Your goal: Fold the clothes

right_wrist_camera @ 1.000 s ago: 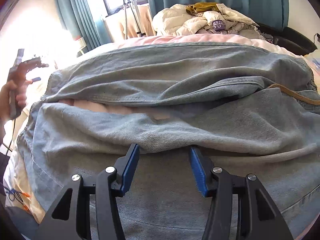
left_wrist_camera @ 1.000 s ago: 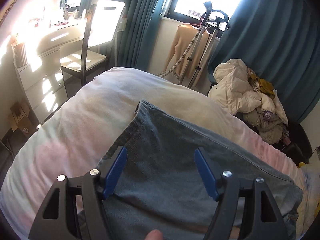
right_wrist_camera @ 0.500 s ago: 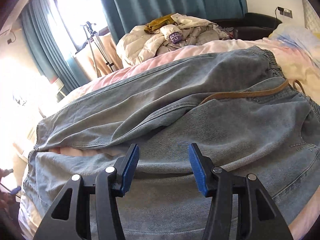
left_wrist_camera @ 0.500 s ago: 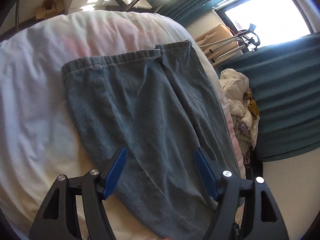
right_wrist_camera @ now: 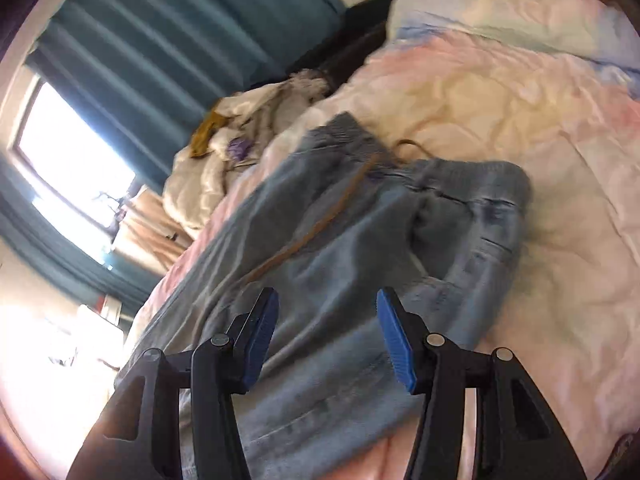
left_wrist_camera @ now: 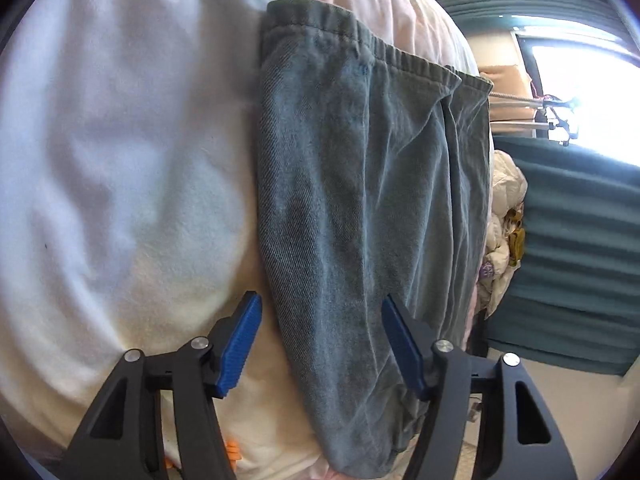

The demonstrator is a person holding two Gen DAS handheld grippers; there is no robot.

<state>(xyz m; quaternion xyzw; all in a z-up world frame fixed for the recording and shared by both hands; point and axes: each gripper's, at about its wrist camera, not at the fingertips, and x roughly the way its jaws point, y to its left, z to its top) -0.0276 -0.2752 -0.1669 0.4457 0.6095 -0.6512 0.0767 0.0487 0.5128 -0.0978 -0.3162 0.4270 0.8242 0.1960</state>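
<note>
We see teal curtains (right_wrist_camera: 168,40) at eleven o'clock beside a bright window (right_wrist_camera: 72,152) at nine. A pale pink-and-cream bedcover (right_wrist_camera: 500,112) fills two o'clock; a heap of laundry (right_wrist_camera: 240,128) lies toward ten.

Pale pink-and-cream bed (right_wrist_camera: 500,92) underneath. Teal curtains (right_wrist_camera: 168,40) beside a bright window (right_wrist_camera: 72,168). Heap of pale laundry (right_wrist_camera: 240,128) past the bed's far edge, against the curtains. Stand (left_wrist_camera: 532,112) by the window.

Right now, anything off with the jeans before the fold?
Yes: a brown drawstring trails loose from the waistband across the jeans instead of lying tucked in. Both grippers, left and right, are open and empty.
</note>
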